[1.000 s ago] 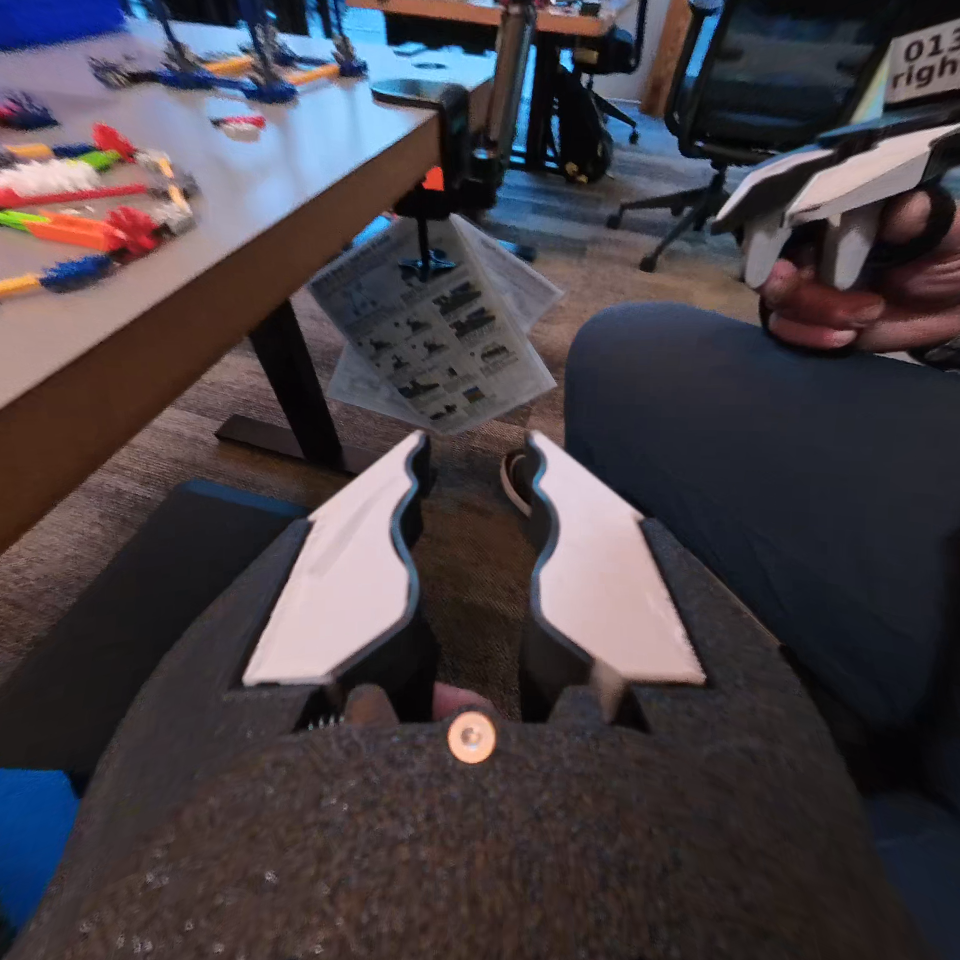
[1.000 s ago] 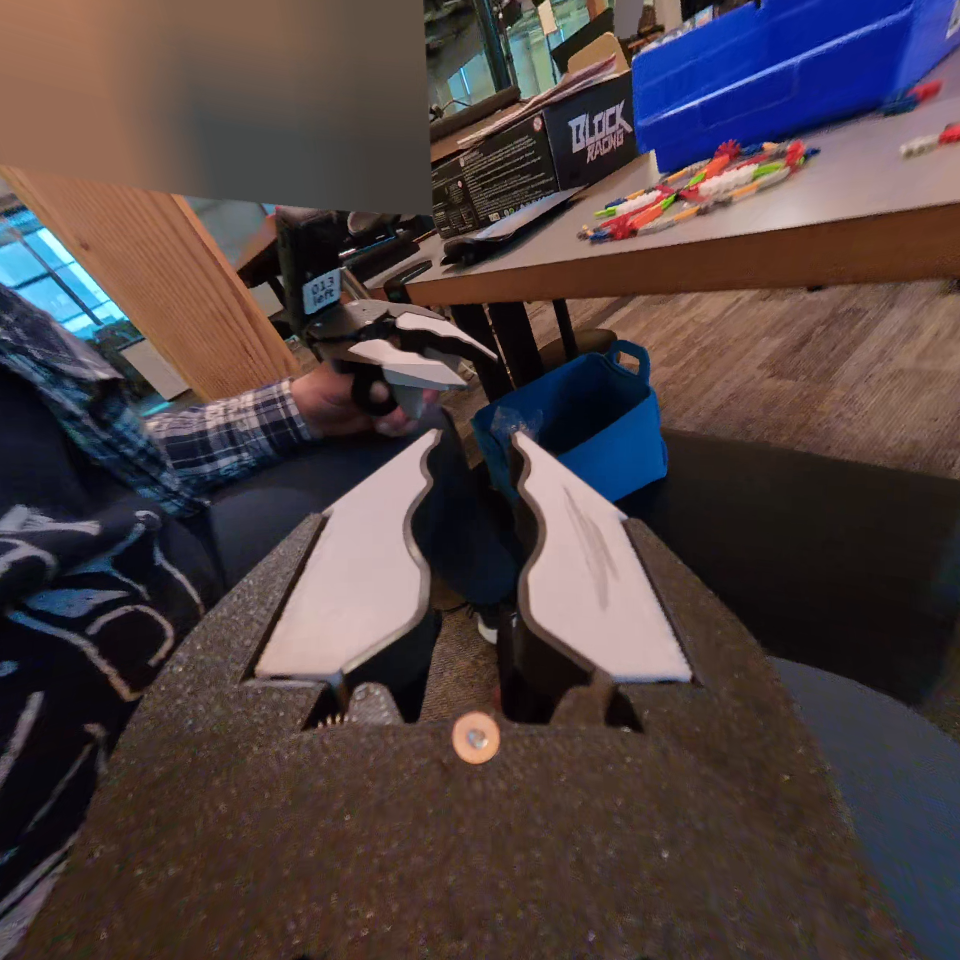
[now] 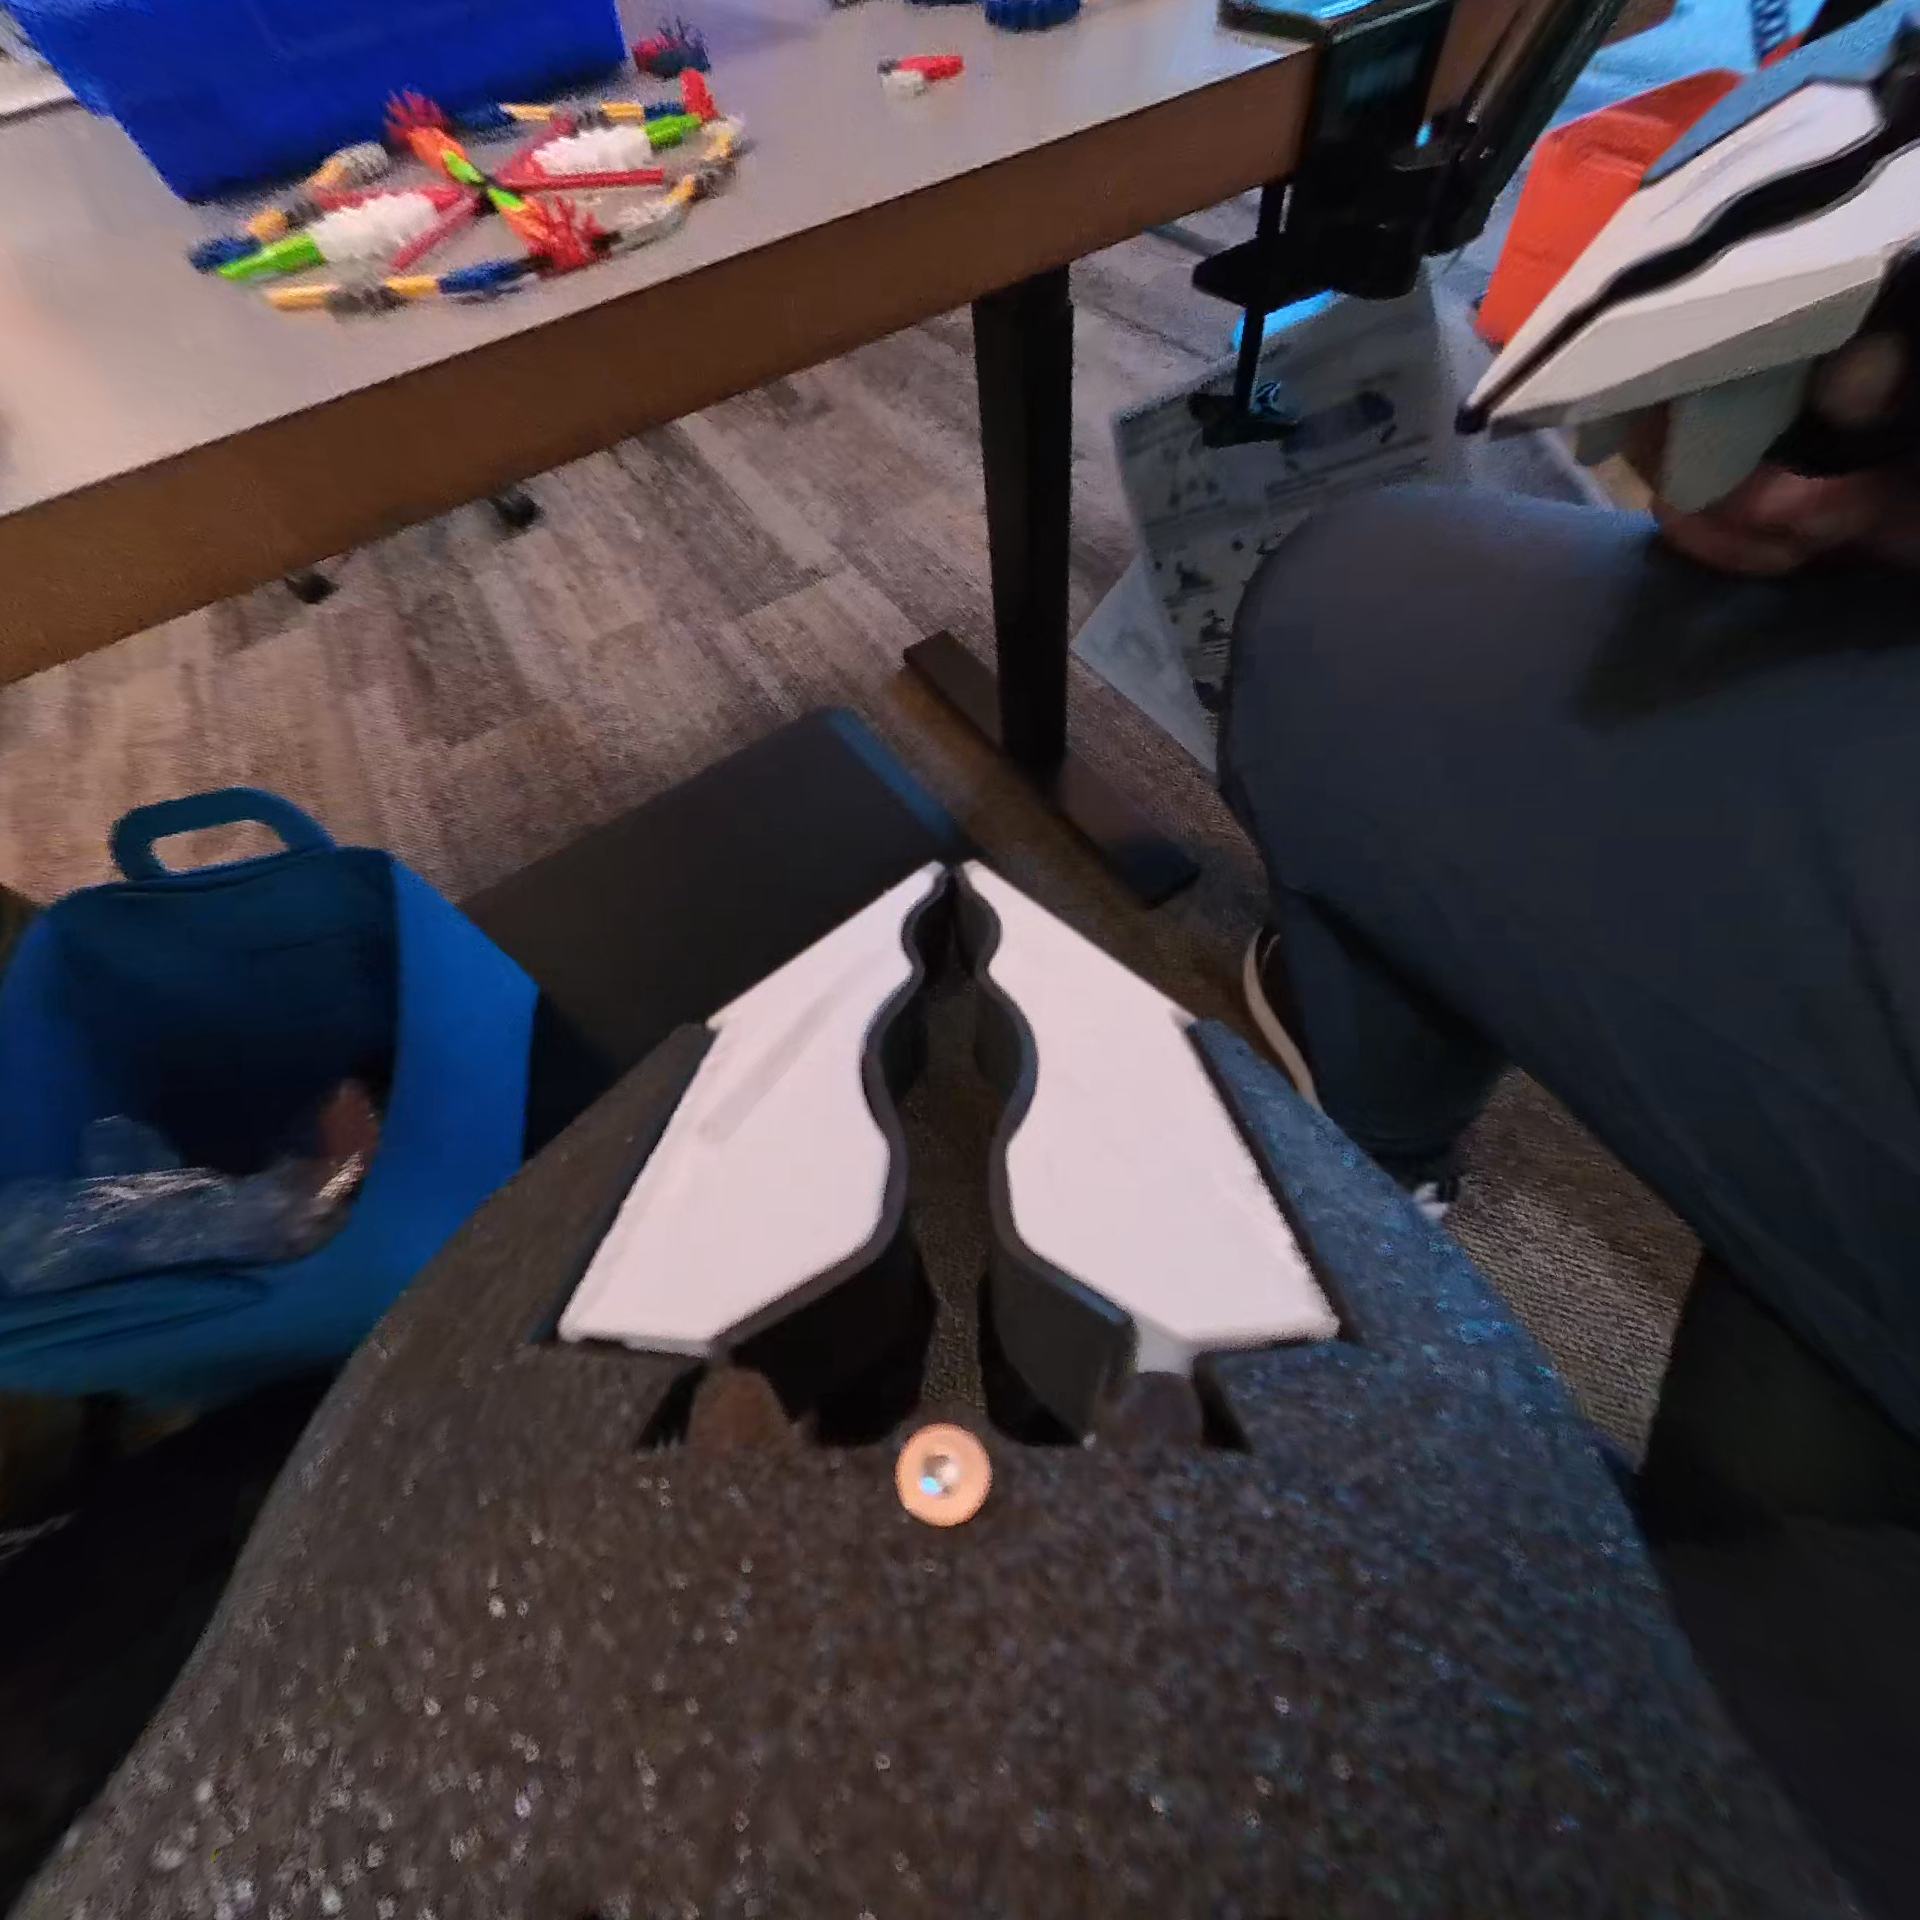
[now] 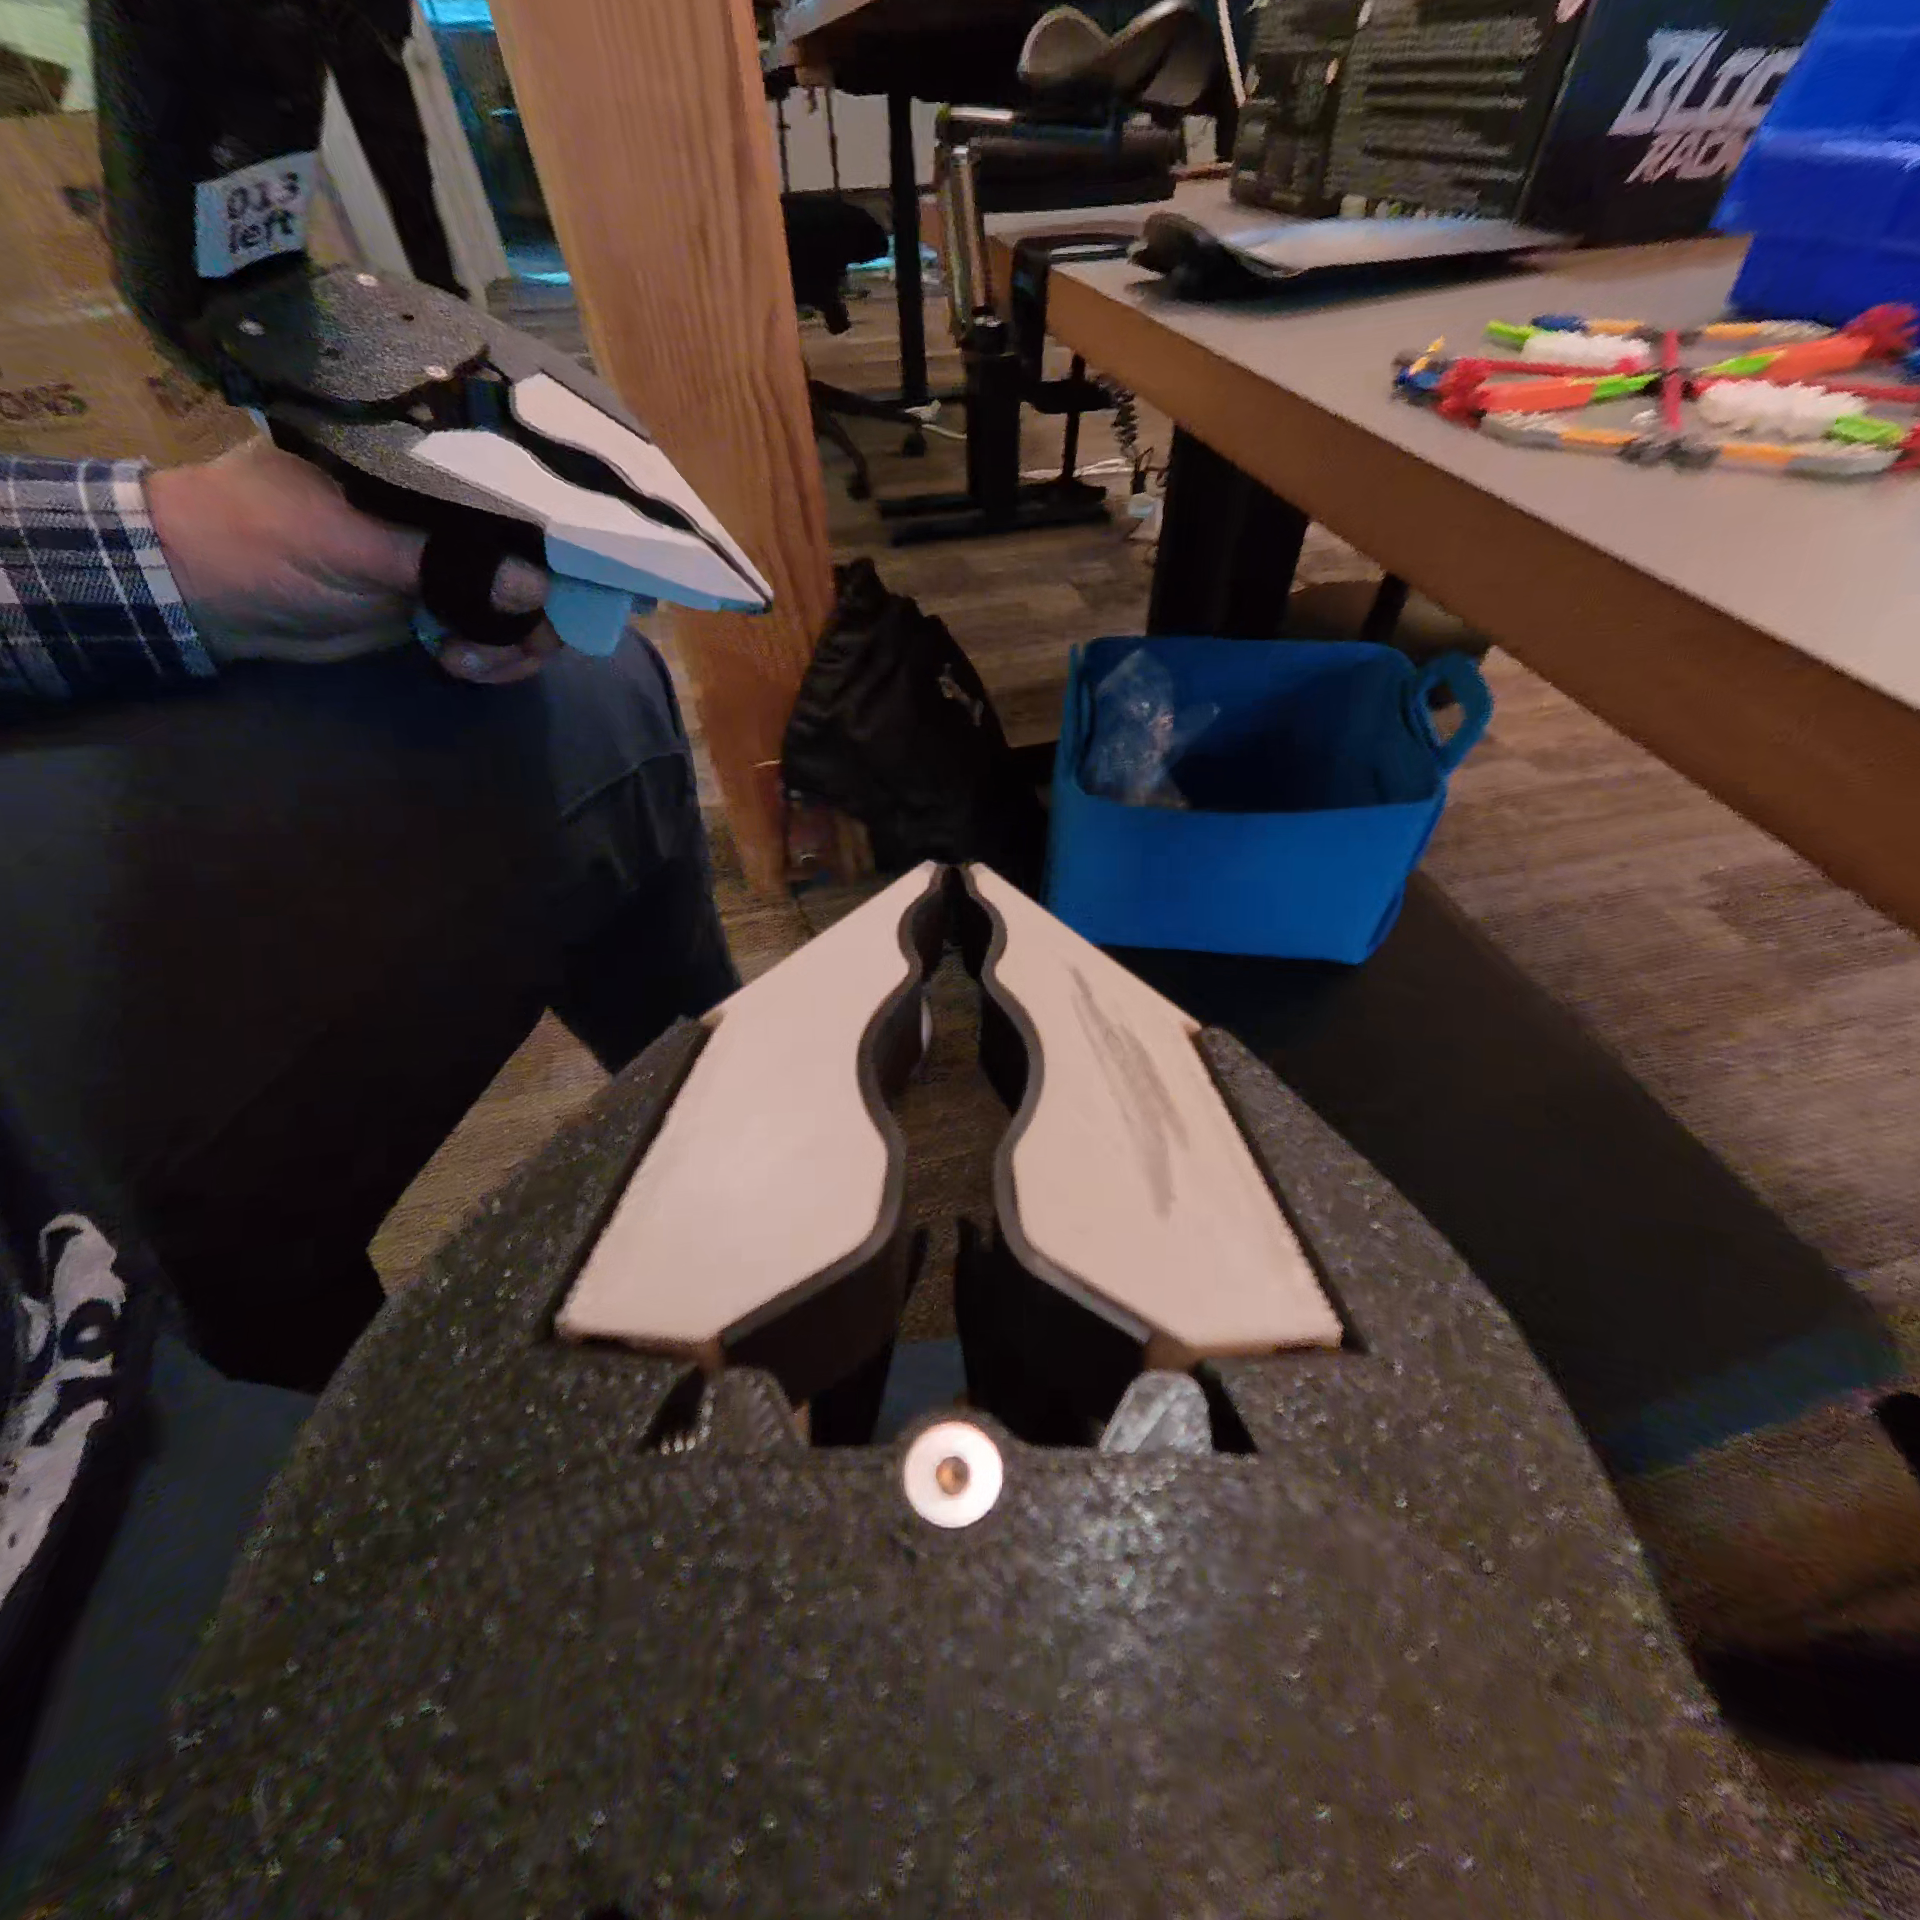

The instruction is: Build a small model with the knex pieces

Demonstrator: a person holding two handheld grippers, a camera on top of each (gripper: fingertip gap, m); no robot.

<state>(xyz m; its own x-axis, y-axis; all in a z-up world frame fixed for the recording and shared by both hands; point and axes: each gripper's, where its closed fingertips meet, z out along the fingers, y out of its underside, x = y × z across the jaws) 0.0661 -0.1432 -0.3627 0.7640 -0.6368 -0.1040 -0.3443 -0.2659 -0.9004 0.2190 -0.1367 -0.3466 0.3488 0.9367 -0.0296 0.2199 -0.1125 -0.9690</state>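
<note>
My left tongs hang low over the carpet with tips pressed together, empty, the blue bin to their left. The toy rod pieces lie far up on the surface, well apart. My right tongs are likewise closed on nothing, near the knee.

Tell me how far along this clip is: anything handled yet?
Done: nothing visibly handled; the colourful rod-and-connector toy assembly lies untouched on the table. In hand: nothing; left gripper and right gripper are both shut and empty, held low above the carpet near the person's knees. The blue felt bin sits on the floor, holding only crumpled plastic. Everything remains.
</note>
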